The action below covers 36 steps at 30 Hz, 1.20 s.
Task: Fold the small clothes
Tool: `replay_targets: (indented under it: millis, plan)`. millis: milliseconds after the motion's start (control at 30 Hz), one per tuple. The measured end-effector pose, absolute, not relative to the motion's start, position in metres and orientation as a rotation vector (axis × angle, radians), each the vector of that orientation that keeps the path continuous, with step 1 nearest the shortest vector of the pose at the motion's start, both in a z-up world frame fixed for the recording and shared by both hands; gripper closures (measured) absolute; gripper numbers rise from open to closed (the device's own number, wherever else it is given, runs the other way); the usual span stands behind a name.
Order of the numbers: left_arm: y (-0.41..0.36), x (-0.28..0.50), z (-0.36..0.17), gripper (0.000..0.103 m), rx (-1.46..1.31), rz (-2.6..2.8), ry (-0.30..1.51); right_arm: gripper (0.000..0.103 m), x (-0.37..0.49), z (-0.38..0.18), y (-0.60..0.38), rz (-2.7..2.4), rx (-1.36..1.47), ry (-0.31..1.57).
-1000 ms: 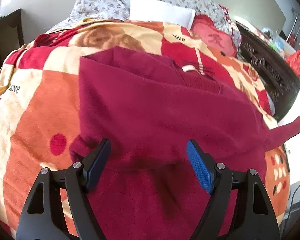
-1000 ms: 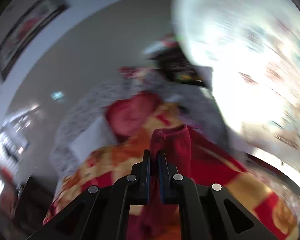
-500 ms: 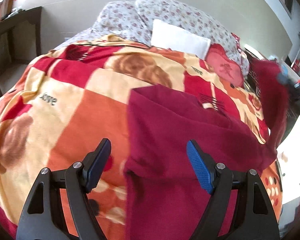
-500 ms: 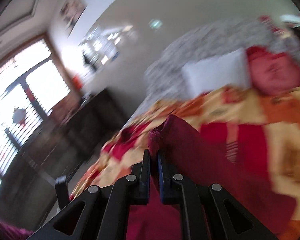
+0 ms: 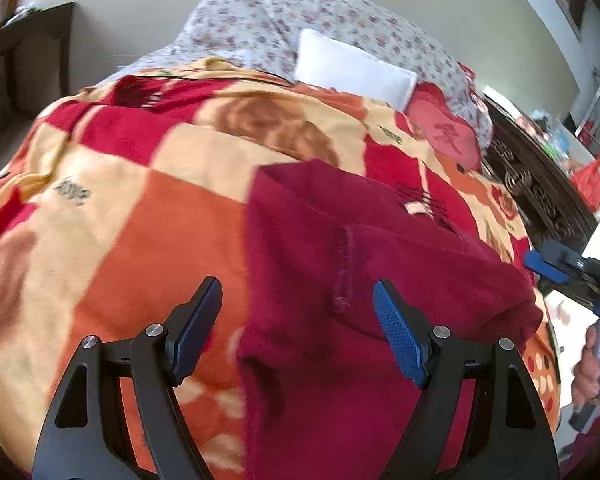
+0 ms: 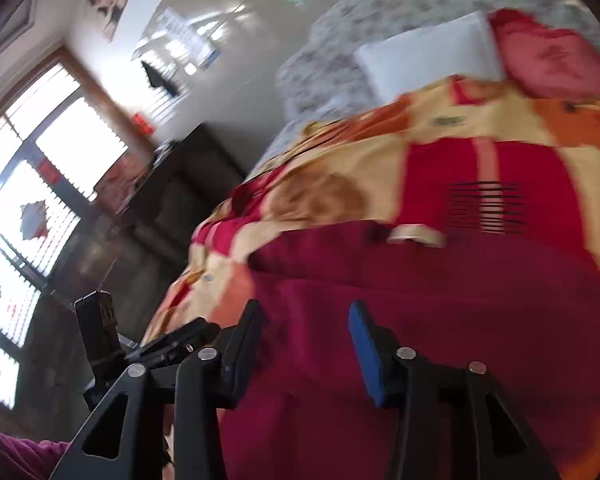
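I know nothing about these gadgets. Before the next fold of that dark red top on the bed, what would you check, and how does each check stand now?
1. Sleeve laid across the dark red top: ok, its cuff rests on the body.
2. Right tongs free of cloth: ok, the jaws are opening and nothing is pinched between them.
3. Left tongs ready: ok, open wide and holding nothing, above the garment's left edge.
4. Top lying flat on the blanket: not ok, the right side is bunched.
5. Neck label in sight to mark the collar end: ok.
6. Hem nearest the person: cannot tell, hidden below the tongs.
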<state>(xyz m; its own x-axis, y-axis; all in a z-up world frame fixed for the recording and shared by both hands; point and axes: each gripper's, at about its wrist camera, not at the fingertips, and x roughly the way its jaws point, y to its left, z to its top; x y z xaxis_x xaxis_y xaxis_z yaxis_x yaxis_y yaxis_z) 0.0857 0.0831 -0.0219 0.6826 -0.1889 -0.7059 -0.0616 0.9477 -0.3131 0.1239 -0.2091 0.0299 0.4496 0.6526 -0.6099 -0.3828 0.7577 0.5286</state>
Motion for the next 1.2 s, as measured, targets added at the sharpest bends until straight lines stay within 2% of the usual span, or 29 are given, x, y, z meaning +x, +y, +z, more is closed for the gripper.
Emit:
replay_targets:
  millis: [200,333,400,433,500,533,567,600,633,667,733,867,1000,1133,1167,1200]
  plan:
    - [0.046,0.113,-0.035,0.024,-0.278,-0.100,0.832,0.059,0.075,0.024,-0.313,0.373,0.394,0.840]
    - [0.028,0.134,-0.049,0.027,-0.267,-0.120,0.907,0.059,0.055,0.006,-0.340,0.305,0.384,0.896]
    - [0.023,0.139,-0.056,0.053,-0.282,-0.135,0.942,0.059,0.053,-0.001,-0.334,0.294,0.325,0.915]
    - [0.022,0.140,-0.056,0.057,-0.275,-0.121,0.949,0.059,0.054,-0.003,-0.329,0.287,0.293,0.909]
    - [0.023,0.140,-0.053,0.078,-0.282,-0.105,0.946,0.059,0.060,-0.010,-0.323,0.261,0.245,0.899]
    - [0.026,0.140,-0.050,0.079,-0.300,-0.107,0.947,0.059,0.066,-0.014,-0.319,0.245,0.217,0.899]
    - [0.030,0.141,-0.047,0.082,-0.324,-0.115,0.950,0.066,0.071,-0.017,-0.319,0.240,0.194,0.895]
    - [0.035,0.141,-0.044,0.084,-0.347,-0.123,0.952,0.075,0.076,-0.019,-0.317,0.242,0.175,0.886]
    - [0.038,0.140,-0.040,0.084,-0.358,-0.127,0.953,0.092,0.079,-0.019,-0.314,0.240,0.165,0.880]
    - [0.040,0.138,-0.035,0.084,-0.359,-0.131,0.950,0.094,0.078,-0.017,-0.315,0.244,0.168,0.867]
    - [0.044,0.128,-0.022,0.094,-0.317,-0.111,0.917,0.095,0.070,-0.005,-0.320,0.268,0.187,0.832]
    - [0.058,0.110,-0.014,0.094,-0.295,-0.091,0.886,0.096,0.037,0.003,-0.325,0.315,0.127,0.860]
    - [0.059,0.108,-0.034,0.094,-0.304,-0.091,0.947,0.096,0.028,-0.040,-0.330,0.228,0.027,1.029]
    - [0.061,0.104,-0.036,0.093,-0.369,-0.139,0.950,0.096,0.021,-0.034,-0.355,0.198,0.135,1.034]
    - [0.060,0.104,-0.034,0.090,-0.373,-0.144,0.942,0.095,0.018,-0.026,-0.361,0.184,0.154,1.006]
    - [0.059,0.104,-0.033,0.082,-0.370,-0.150,0.930,0.094,0.016,-0.019,-0.365,0.175,0.169,0.978]
